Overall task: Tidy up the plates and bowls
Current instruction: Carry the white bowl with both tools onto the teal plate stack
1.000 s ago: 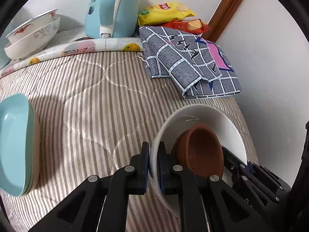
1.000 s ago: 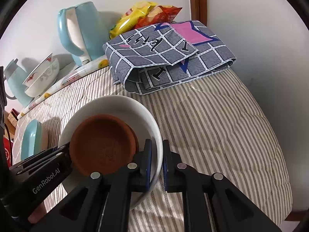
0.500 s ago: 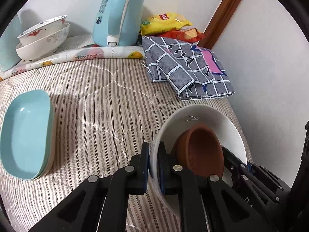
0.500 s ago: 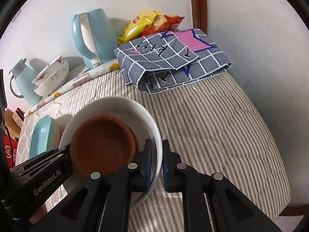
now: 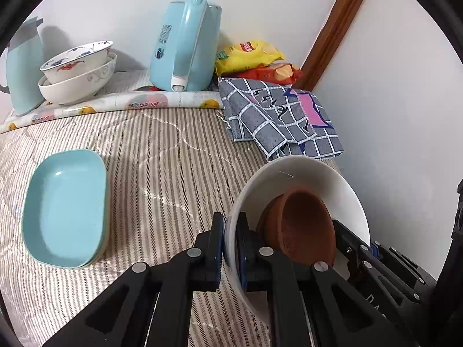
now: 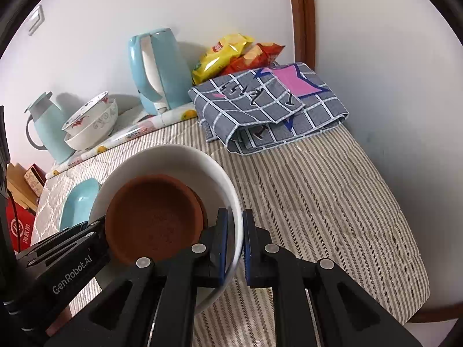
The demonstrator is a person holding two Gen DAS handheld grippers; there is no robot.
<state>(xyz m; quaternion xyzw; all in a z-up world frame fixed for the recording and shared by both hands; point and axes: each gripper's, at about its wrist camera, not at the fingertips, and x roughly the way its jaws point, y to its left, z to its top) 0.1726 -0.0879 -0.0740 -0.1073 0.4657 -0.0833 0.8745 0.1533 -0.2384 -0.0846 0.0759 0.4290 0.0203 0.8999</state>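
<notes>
A large white bowl (image 5: 306,179) (image 6: 173,162) hangs above the striped tabletop, with a brown clay bowl (image 5: 301,225) (image 6: 153,217) lying inside it. My left gripper (image 5: 230,248) is shut on the white bowl's left rim. On the opposite rim my right gripper (image 6: 235,245) is shut too. Each view shows the other gripper across the bowl. A stack of light blue rectangular dishes (image 5: 65,205) (image 6: 76,205) lies on the left of the table. Two patterned white bowls (image 5: 76,75) (image 6: 91,124) stand nested at the back left.
A blue kettle (image 5: 185,46) and a blue jug (image 5: 23,69) stand along the back wall on a fruit-print mat (image 5: 115,105). A folded grey checked cloth (image 5: 277,121) and snack bags (image 5: 251,57) lie at the back right by a wooden door frame (image 5: 332,29).
Both grippers have risen and drawn back with the white bowl held between them. The table looks farther below, and the blue dishes and back bowls have come fully into view.
</notes>
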